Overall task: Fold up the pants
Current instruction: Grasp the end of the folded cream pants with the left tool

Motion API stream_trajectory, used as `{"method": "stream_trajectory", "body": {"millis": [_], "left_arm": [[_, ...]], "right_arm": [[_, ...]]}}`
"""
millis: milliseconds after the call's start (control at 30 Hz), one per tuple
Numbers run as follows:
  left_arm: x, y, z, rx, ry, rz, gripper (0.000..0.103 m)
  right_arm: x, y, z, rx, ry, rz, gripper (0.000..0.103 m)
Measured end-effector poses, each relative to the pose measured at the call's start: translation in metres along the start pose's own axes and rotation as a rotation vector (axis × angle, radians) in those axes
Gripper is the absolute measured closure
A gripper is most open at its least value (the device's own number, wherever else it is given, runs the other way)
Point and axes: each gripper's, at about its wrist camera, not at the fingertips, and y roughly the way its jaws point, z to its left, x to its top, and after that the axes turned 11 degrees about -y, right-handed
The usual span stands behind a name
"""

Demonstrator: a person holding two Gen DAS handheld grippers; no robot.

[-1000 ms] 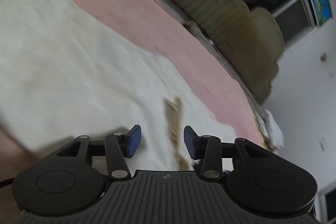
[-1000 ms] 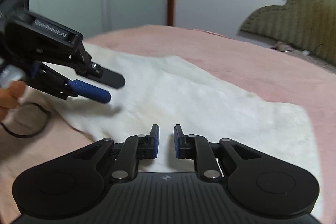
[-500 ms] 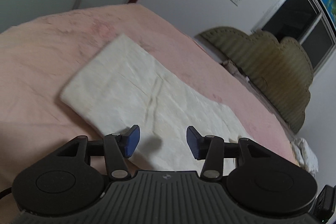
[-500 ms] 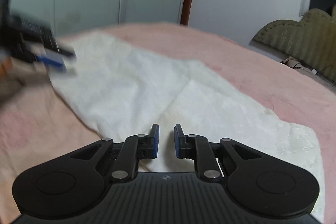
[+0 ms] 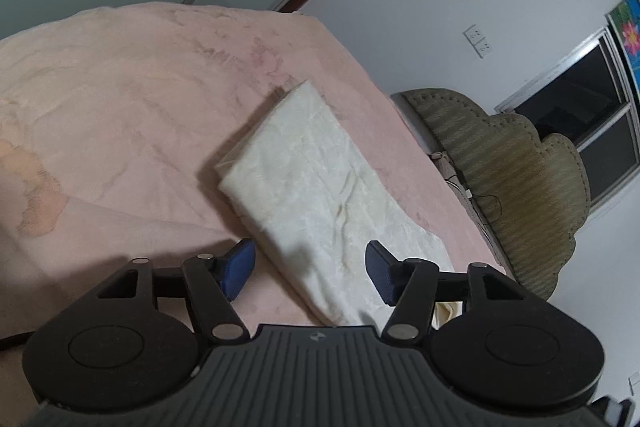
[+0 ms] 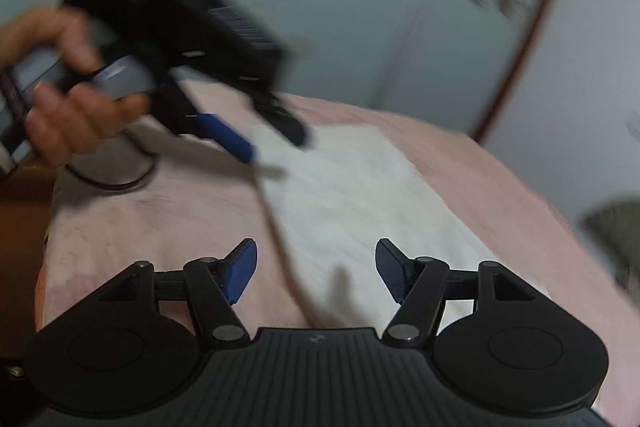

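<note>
Pants: cream-white fabric pants (image 5: 320, 195), folded into a long flat strip, lie on the pink bed blanket (image 5: 120, 99), running from near right to far left. Left gripper (image 5: 308, 267), jaws opening, hangs over the near end of the strip, gripping nothing. Right gripper (image 6: 316, 269), jaws opening, likewise released above the cloth. Person's hand (image 6: 68, 95) grips the left tool's handle, far left, blurred.

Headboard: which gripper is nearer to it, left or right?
Right. The right gripper hovers above the pants, headboard to its right. The left gripper is further left, over the pants' other edge. Both jaws are opening, empty.
</note>
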Motion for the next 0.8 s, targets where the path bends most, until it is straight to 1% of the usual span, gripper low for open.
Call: {"method": "stream_trajectory", "body": {"millis": [33,67,100,133,167,233,267,367,400,433,467,567,633,700,800], "left_arm": [[0.001,0.001,0.003,-0.007,-0.012,0.010,0.039],[0.002,0.003,0.006,-0.021,-0.026,0.022,0.036],[0.002,0.005,0.007,-0.036,-0.043,0.034,0.034],[0.003,0.007,0.009,-0.048,-0.059,0.041,0.028],[0.003,0.010,0.011,-0.061,-0.076,0.047,0.024],[0.004,0.016,0.013,-0.078,-0.113,0.050,0.019],[0.005,0.019,0.013,-0.088,-0.133,0.049,0.014],[0.008,0.027,0.010,-0.117,-0.185,0.031,0.001],[0.010,0.030,0.008,-0.114,-0.199,0.021,0.001],[0.011,0.034,0.005,-0.112,-0.209,0.012,0.001],[0.013,0.038,0.004,-0.114,-0.219,0.005,0.001],[0.019,0.053,0.000,-0.144,-0.254,-0.008,0.001],[0.022,0.062,-0.004,-0.180,-0.242,-0.022,0.002],[0.024,0.071,-0.009,-0.204,-0.210,-0.008,0.004],[0.025,0.080,-0.014,-0.165,-0.178,0.005,0.004]], "right_arm": [[0.003,0.010,0.007,-0.011,-0.037,0.022,0.038],[0.003,0.020,0.014,-0.038,-0.085,0.045,0.038],[0.003,0.027,0.019,-0.074,-0.123,0.049,0.038],[0.003,0.031,0.022,-0.114,-0.147,0.043,0.037],[0.004,0.035,0.023,-0.152,-0.163,0.058,0.036],[0.005,0.045,0.023,-0.227,-0.198,0.071,0.029],[0.005,0.049,0.022,-0.250,-0.212,0.069,0.027],[0.009,0.059,0.016,-0.277,-0.204,0.070,0.026],[0.010,0.063,0.013,-0.289,-0.191,0.068,0.022],[0.012,0.064,0.009,-0.302,-0.170,0.064,0.014],[0.014,0.063,0.003,-0.312,-0.140,0.053,0.012],[0.014,0.052,-0.018,-0.328,-0.001,0.005,0.010],[0.013,0.047,-0.033,-0.313,0.075,-0.007,0.010],[0.013,0.046,-0.039,-0.266,0.078,0.005,0.010],[0.015,0.051,-0.025,-0.207,-0.011,0.048,0.011]]}}
